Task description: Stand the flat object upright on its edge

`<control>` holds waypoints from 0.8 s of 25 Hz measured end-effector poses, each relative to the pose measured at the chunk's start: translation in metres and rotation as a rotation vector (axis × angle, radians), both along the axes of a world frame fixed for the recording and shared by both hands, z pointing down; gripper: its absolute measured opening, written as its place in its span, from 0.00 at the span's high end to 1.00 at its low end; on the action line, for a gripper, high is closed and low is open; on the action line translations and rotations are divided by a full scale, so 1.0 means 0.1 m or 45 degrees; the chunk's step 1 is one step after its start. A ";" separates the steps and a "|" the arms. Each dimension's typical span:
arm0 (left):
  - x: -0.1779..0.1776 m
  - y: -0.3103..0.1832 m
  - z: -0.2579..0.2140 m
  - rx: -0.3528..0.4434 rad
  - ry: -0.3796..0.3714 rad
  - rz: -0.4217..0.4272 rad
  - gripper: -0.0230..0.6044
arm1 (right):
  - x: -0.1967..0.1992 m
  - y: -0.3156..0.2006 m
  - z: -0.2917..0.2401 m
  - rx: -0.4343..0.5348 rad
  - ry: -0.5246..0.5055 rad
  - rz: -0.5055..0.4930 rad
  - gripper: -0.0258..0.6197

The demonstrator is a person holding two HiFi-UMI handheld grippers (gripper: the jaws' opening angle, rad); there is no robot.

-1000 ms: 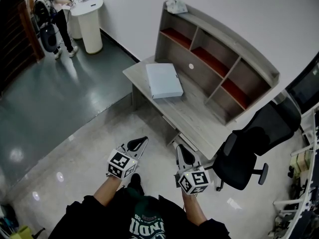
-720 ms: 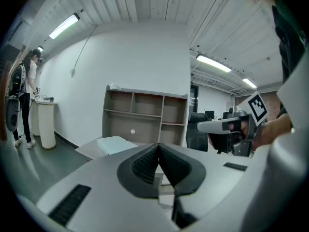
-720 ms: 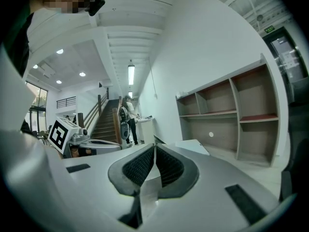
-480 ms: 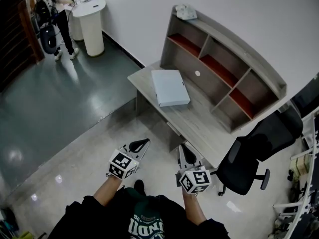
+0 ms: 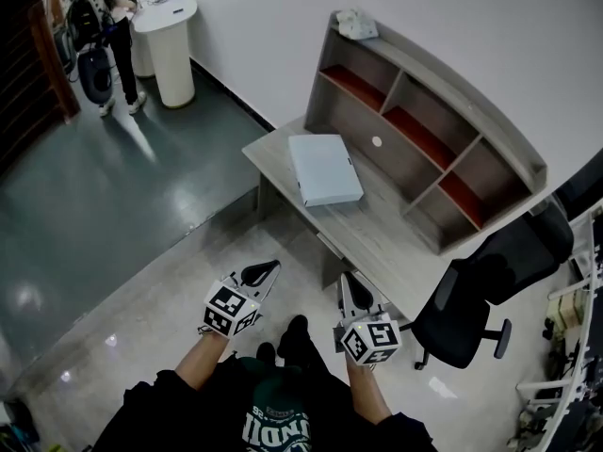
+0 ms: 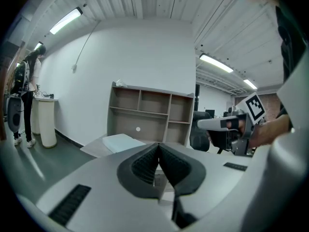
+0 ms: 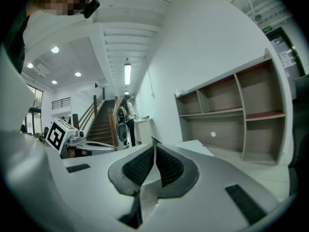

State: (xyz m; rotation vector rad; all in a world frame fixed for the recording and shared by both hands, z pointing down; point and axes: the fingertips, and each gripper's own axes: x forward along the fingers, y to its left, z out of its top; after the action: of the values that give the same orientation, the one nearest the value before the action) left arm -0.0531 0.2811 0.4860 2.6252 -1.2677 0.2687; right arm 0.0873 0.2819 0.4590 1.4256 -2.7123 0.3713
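A flat pale blue-white box (image 5: pixel 325 169) lies on the left end of a grey wooden desk (image 5: pixel 377 243), in front of its shelf unit. The same box (image 6: pixel 120 141) shows ahead in the left gripper view, and its corner (image 7: pixel 193 146) in the right gripper view. My left gripper (image 5: pixel 273 266) is shut and empty, held over the floor well short of the desk. My right gripper (image 5: pixel 345 279) is also shut and empty, close to the desk's front edge. Both point toward the desk, their pads pressed together.
A grey shelf unit (image 5: pixel 424 130) with red-lined compartments stands on the desk's back. A black office chair (image 5: pixel 471 309) sits at the desk's right. Far left, a person (image 5: pixel 104 17) stands by a white round pedestal (image 5: pixel 168 40). Pale floor lies between me and the desk.
The desk and box have shifted slightly rightward in the head view as I step forward. A foot now shows below between the grippers. Both grippers stay shut.
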 end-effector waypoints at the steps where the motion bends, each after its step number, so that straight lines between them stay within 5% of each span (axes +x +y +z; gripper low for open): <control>1: -0.01 -0.04 0.00 0.000 -0.001 0.000 0.94 | 0.00 -0.04 0.00 -0.001 -0.001 0.001 0.90; 20: -0.13 -1.58 0.22 -0.054 -0.076 0.020 0.94 | -0.14 -1.65 0.34 -0.067 -0.087 0.000 0.90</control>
State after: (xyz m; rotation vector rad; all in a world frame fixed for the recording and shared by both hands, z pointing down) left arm -0.0665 0.1228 0.5080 2.6113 -1.2459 0.3751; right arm 0.0736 0.1167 0.4931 1.4252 -2.7335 0.4964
